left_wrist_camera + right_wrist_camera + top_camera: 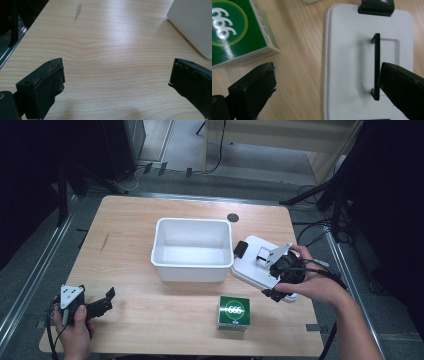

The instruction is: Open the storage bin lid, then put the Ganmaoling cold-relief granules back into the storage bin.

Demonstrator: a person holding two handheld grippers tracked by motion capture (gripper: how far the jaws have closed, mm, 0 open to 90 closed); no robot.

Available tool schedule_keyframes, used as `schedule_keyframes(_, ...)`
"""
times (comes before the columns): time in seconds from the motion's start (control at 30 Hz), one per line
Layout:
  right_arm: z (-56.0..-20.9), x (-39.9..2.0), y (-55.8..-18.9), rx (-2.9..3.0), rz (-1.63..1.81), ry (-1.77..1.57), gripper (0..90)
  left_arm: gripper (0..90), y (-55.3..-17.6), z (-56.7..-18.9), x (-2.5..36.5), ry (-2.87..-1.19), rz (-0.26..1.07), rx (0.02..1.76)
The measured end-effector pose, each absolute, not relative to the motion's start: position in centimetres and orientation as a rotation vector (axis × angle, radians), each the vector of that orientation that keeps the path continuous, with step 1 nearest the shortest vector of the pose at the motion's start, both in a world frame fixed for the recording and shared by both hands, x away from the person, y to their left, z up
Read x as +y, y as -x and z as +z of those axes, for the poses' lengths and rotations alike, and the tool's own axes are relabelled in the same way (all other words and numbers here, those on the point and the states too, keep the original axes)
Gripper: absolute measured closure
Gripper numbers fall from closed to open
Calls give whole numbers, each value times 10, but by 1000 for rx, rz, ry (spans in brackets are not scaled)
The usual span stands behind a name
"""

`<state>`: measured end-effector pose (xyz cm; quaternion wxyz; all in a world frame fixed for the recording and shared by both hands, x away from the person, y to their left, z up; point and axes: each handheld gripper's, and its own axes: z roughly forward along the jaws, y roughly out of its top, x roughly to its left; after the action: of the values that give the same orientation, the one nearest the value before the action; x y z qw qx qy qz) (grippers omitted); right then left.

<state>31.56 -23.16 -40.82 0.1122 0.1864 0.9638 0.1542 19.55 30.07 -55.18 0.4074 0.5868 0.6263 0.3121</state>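
Black jaws of the right gripper stand wide apart with nothing between them, hanging over the white lid and its thin black handle. That lid lies flat on the table, just right of the open white bin and touching or nearly touching its corner; a black latch shows at its far end. Beside it, toward the person, sits a green box.

Judging by its thin moulded look, the lid is probably light, stiff plastic, smooth enough to slip if pinched by the flat edge. The raised handle bar at its middle looks like the sound place to grip: narrow, centred, so the lid should hang level rather than tip. A hold on the rim would likely let it swing. The box looks like light card, easy to crush if squeezed hard; its flat sides suit the pads.

At the near left corner, the left gripper rests low over bare wood, jaws spread and empty.
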Motion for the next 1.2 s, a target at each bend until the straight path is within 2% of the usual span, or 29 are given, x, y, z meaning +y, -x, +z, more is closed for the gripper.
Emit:
schedule_keyframes(0.5, -420, -180, -283, 2876, 423, -322, 13, 1, -195, -552, 301, -1474, 784, 1581)
schedule_keyframes(1.2, -435, -154, -265, 2957, 391, -195, 0, 1, -196, -552, 302, -1470, 782, 1591)
